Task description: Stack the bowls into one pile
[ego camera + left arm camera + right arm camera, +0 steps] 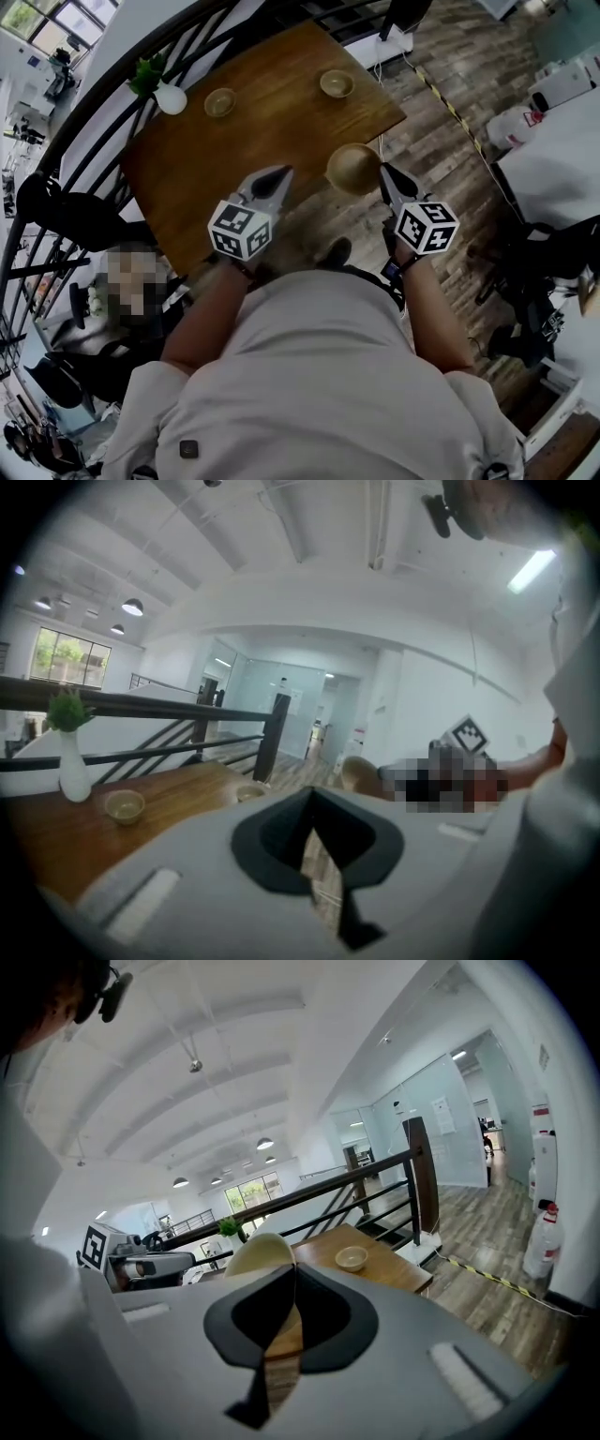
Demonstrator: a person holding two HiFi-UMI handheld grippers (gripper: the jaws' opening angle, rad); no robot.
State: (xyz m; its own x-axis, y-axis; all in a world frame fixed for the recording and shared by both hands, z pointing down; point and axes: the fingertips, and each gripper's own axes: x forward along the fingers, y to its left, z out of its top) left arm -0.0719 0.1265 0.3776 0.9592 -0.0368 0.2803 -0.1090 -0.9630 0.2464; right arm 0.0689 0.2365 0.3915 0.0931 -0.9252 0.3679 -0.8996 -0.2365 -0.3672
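Head view is showing the right gripper (386, 174) jaws pinching a bowl (352, 169), the left gripper (279, 176) jaws closed and empty; lowering it level onto the far bowl (337, 83) seems wisest.

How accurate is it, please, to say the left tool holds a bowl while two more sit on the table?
One slip: the right tool holds the bowl, not the left tool, as the head view shows. The two other bowls do sit on the table.
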